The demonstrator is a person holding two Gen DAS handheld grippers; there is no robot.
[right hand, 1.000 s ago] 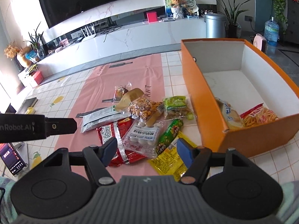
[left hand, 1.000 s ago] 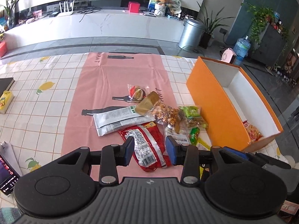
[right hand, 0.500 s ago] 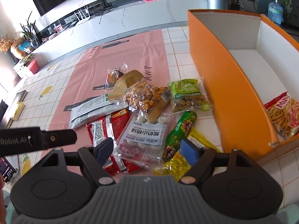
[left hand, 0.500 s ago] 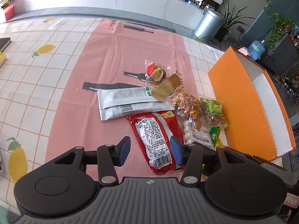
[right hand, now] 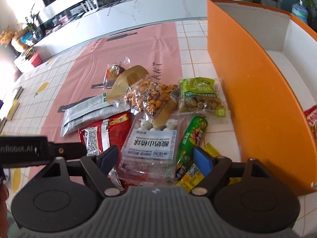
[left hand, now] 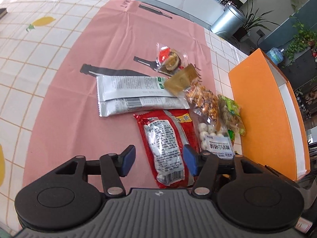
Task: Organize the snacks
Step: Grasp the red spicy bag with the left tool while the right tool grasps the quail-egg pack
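A pile of snack packs lies on the pink mat (left hand: 83, 103) beside the orange box (left hand: 263, 123). My left gripper (left hand: 159, 163) is open, low over the near end of the red pack (left hand: 166, 148). Two silver packs (left hand: 134, 93) lie beyond it. My right gripper (right hand: 155, 161) is open, its fingers either side of the clear pack of white yogurt balls (right hand: 152, 142). A green sausage stick (right hand: 191, 138), a yellow pack (right hand: 190, 178), a green raisin pack (right hand: 200, 97) and a nut pack (right hand: 150, 97) lie around it. The red pack (right hand: 107, 132) shows at the left.
The orange box (right hand: 253, 91) stands on the right, with a red fries pack (right hand: 311, 119) inside. The left gripper's body (right hand: 39, 150) reaches in at the left of the right wrist view. A small cake pack (left hand: 170, 59) lies at the far end of the pile.
Both grippers have moved down and forward, closer to the pile. The left one now hangs over the red pack, the right one over the yogurt ball pack. Both stay open.
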